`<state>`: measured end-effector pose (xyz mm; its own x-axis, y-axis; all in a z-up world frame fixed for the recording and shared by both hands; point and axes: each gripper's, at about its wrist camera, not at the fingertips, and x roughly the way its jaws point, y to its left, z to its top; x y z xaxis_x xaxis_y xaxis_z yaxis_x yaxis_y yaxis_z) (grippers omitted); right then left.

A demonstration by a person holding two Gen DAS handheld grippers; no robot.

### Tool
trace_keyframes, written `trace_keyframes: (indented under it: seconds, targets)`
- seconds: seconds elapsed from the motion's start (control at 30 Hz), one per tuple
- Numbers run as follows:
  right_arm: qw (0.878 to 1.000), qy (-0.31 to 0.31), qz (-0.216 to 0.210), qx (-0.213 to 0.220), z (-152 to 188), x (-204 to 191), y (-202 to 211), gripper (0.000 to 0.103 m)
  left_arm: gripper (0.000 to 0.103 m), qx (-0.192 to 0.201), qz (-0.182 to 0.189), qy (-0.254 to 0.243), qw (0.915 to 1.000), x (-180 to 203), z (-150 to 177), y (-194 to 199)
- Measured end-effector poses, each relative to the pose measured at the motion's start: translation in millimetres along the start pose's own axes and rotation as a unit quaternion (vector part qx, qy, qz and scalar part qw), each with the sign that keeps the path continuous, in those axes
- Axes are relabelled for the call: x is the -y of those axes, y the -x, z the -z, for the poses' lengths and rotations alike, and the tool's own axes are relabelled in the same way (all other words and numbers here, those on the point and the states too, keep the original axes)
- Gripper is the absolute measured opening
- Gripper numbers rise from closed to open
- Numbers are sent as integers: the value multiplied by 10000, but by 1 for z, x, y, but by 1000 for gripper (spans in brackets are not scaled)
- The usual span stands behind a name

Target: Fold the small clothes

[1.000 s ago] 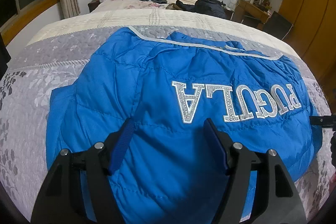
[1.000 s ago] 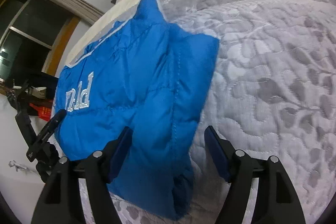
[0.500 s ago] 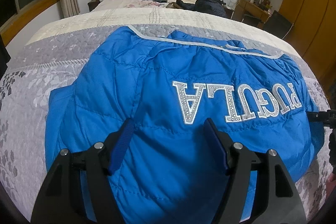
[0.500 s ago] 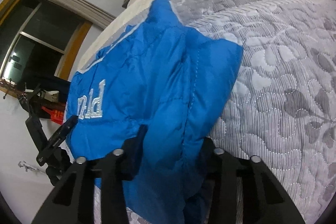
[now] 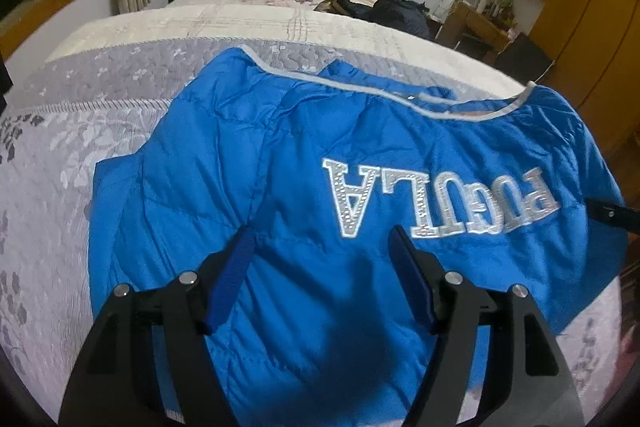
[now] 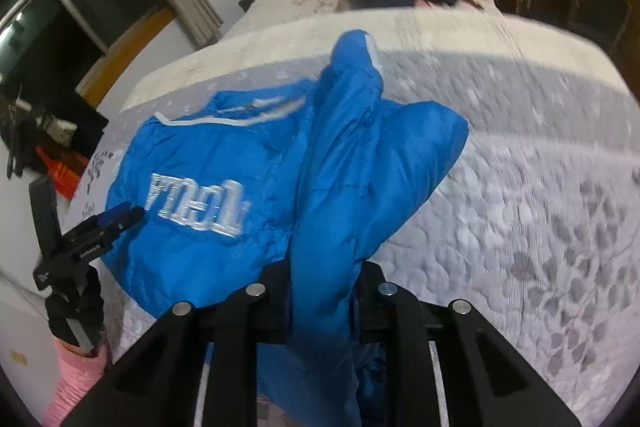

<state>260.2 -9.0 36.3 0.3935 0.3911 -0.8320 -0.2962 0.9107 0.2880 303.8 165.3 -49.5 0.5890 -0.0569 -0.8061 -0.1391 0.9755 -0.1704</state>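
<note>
A: Right wrist view: right gripper now clamped on sleeve of the puffy blue quilted jacket, lifted twd centre, vs 1 s ago open.

B: So fold begins. Left gripper open above jacket, lower centre; slippery nylon on grey embossed bedspread.
</note>
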Motion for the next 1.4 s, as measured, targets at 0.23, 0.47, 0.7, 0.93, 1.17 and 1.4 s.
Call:
trace_keyframes:
  seconds: [0.23, 0.47, 0.7, 0.93, 1.17, 1.4]
  targets:
    - [9975, 712, 19, 35, -11, -73, -6, 21, 69, 62, 96, 55, 9999, -8, -7, 17]
    - [9920, 1257, -66, -50, 0, -129, -41, 27, 69, 0, 462, 463, 9979, -30, -14, 20]
    - [9890, 1407, -454, -18, 14, -146, -54, 53, 69, -50, 1133, 751, 9907, -38, -18, 16]
    - [9883, 1413, -577, -9, 16, -143, -56, 54, 70, -348, 2048, 689, 9757, -13, -33, -9]
    - [9885, 1381, -608, -51, 15, -138, -61, 54, 76, -449, 2680, 302, 9619, 29, -43, -18]
    - [9896, 1297, -623, -37, 14, -132, -60, 54, 53, -793, 2170, 194, 9728, 48, -52, -53]
